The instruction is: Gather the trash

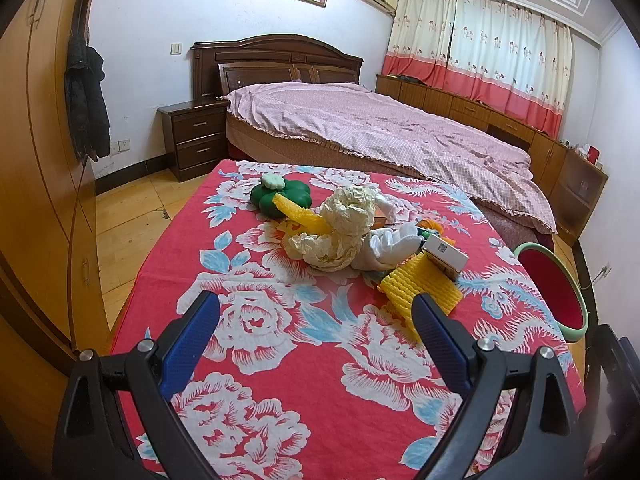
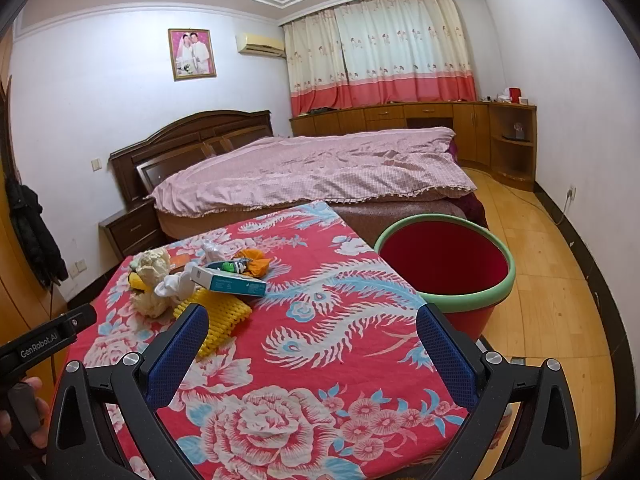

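A pile of trash lies on the red floral tablecloth (image 1: pixel 280 340): crumpled cream paper (image 1: pixel 344 224), white tissue (image 1: pixel 390 246), yellow foam netting (image 1: pixel 420 288), a small white and teal box (image 1: pixel 444 256) and a yellow foam strip (image 1: pixel 300 214). In the right wrist view I see the box (image 2: pixel 228 282), the netting (image 2: pixel 224 312) and an orange wrapper (image 2: pixel 256 264). A red bin with a green rim (image 2: pixel 444 268) stands by the table's right side. My left gripper (image 1: pixel 316 320) is open and empty, short of the pile. My right gripper (image 2: pixel 312 332) is open and empty over the cloth.
A green clover-shaped container (image 1: pixel 280 196) with a pale lid sits behind the pile. A bed with a pink cover (image 1: pixel 380 128) stands beyond the table, a nightstand (image 1: pixel 196 140) and wardrobe (image 1: pixel 36 160) to the left. The left gripper's body (image 2: pixel 44 340) shows at the lower left.
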